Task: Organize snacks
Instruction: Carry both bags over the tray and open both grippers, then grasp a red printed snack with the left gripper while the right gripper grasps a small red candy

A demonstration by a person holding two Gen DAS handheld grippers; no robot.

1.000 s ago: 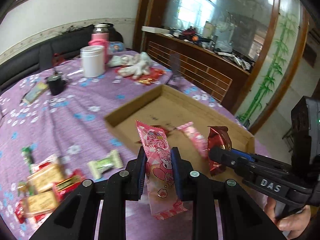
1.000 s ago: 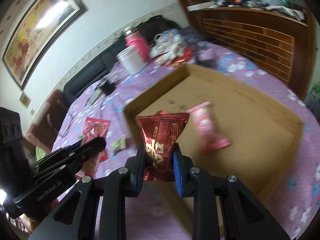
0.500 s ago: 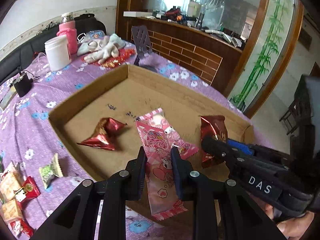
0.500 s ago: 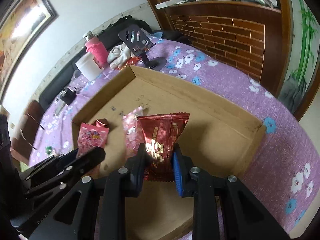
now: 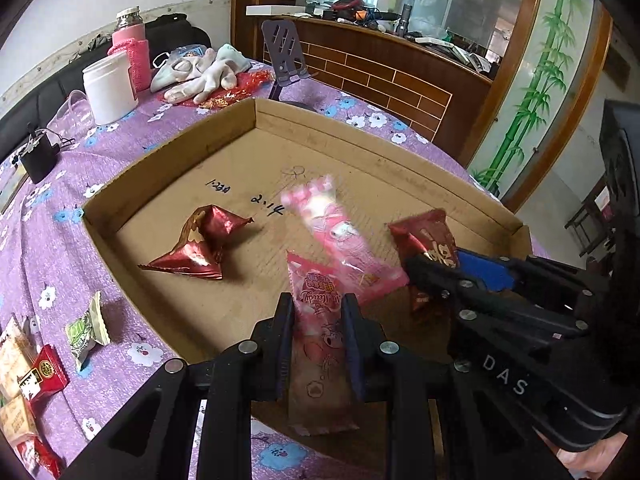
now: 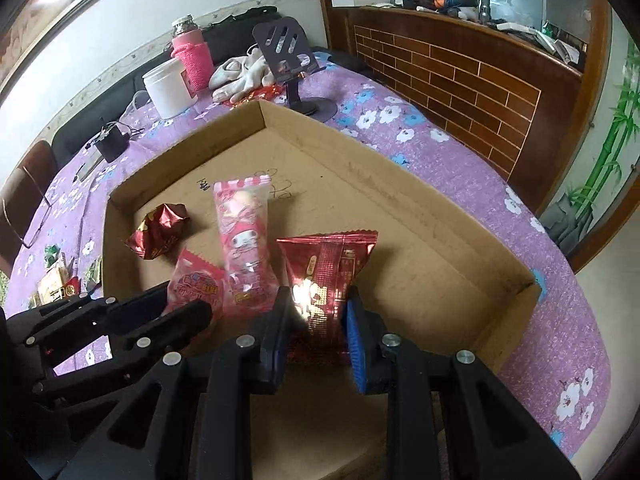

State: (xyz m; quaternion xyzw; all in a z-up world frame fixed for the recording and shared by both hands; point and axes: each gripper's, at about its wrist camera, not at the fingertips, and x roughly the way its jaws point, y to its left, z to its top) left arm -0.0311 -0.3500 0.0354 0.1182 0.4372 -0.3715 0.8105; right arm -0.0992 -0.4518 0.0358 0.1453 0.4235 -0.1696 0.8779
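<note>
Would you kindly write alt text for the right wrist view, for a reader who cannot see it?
The right tongs grip a shiny red snack packet above a shallow cardboard tray on a purple flowered tablecloth. At left, the left tongs hold a pink packet; a long pink packet and a crumpled red wrapper lie in the tray.

In the cardboard tray (image 6: 404, 184) two snack packets (image 6: 244, 232) lie left of centre, loose snacks (image 5: 86, 330) on the tablecloth (image 5: 60, 184) outside its left wall, probably touching nothing.
</note>
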